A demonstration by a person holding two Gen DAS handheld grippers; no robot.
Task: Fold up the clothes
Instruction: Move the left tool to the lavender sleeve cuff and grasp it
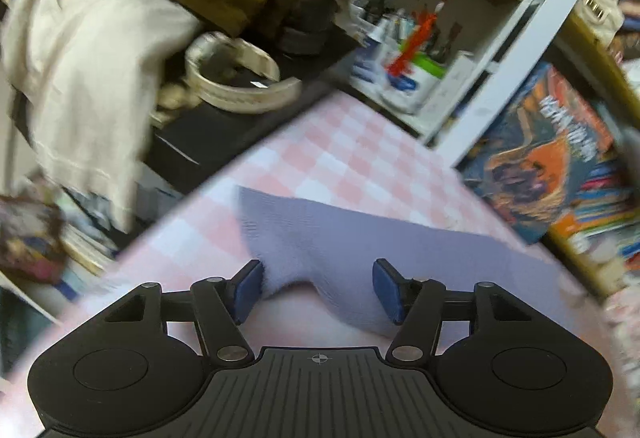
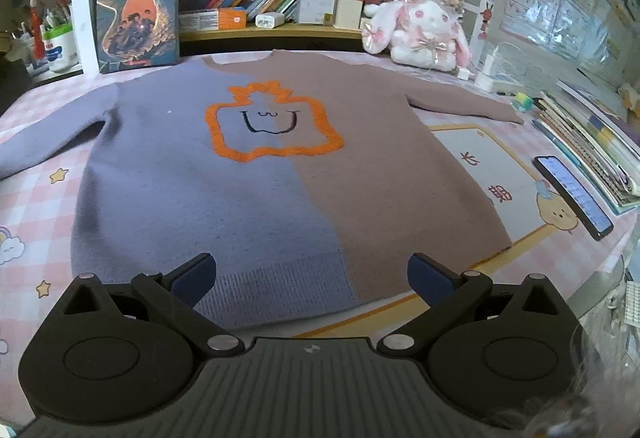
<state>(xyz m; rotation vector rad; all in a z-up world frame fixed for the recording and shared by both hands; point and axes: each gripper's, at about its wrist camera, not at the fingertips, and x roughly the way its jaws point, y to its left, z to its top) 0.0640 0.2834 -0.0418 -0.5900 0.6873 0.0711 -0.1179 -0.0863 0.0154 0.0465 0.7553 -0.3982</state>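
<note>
A sweater [image 2: 280,173], purple on its left half and brown on its right, with an orange outline figure on the chest, lies flat and face up on the pink checked tablecloth [image 2: 24,205]. My right gripper [image 2: 312,278] is open just above the sweater's hem, empty. In the left wrist view the purple sleeve [image 1: 340,234] lies across the cloth. My left gripper [image 1: 318,290] is open with the sleeve's cuff end between its blue pads, not clamped.
A phone [image 2: 574,195], notebooks [image 2: 592,141] and pens lie at the right. A plush rabbit [image 2: 420,29], a boxed book [image 2: 138,5] and a bookshelf stand behind. A printed mat [image 2: 492,173] lies under the brown side. Left of the table are a chair with clothes [image 1: 80,57] and headphones [image 1: 240,73].
</note>
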